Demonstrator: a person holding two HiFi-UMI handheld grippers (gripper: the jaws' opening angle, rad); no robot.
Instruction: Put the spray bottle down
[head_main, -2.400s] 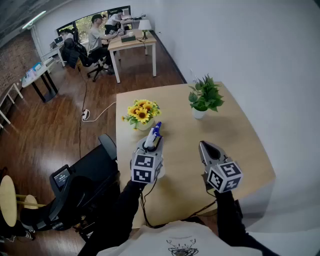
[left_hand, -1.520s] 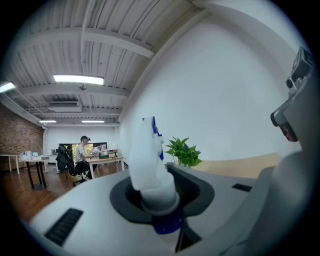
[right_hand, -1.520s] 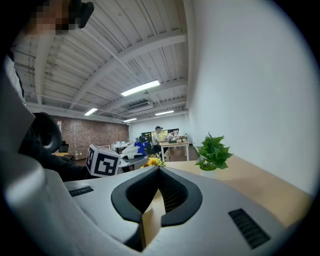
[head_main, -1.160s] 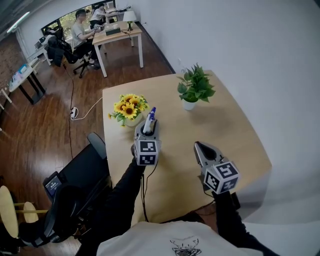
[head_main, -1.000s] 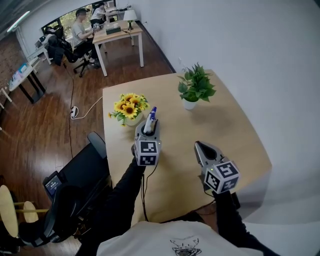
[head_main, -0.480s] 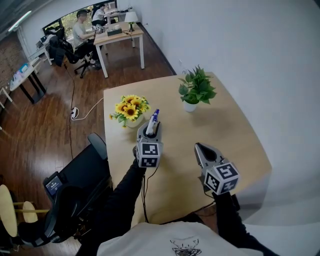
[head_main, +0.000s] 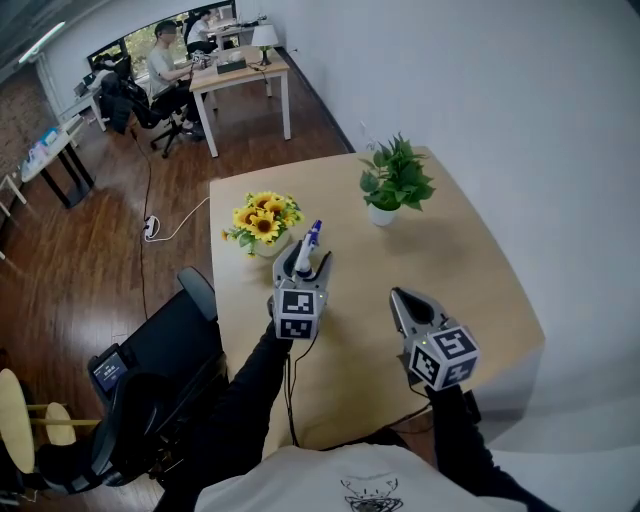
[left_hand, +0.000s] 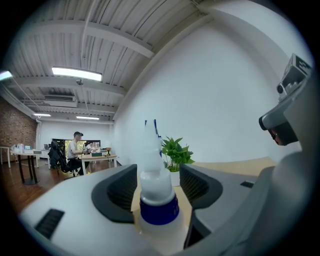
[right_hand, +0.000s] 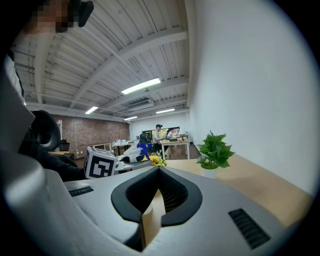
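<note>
A white spray bottle (head_main: 305, 250) with a blue collar and blue nozzle tip stands upright on the wooden table (head_main: 470, 270), just in front of the sunflowers. My left gripper (head_main: 307, 266) points level around it, and its jaws are opening. In the left gripper view the bottle (left_hand: 156, 192) stands between the two dark pads (left_hand: 120, 192), with a small gap on each side. My right gripper (head_main: 398, 297) hovers over the table to the right, apart from the bottle. Its jaws are shut with nothing in them (right_hand: 159, 171).
A pot of sunflowers (head_main: 263, 220) stands just beyond the bottle. A small green plant (head_main: 396, 182) in a white pot sits at the table's far right. A black office chair (head_main: 150, 370) stands by the table's left edge. People sit at desks far off.
The left gripper's jaws have spread apart off the bottle, which stays upright on the table. Neither hand has moved.
</note>
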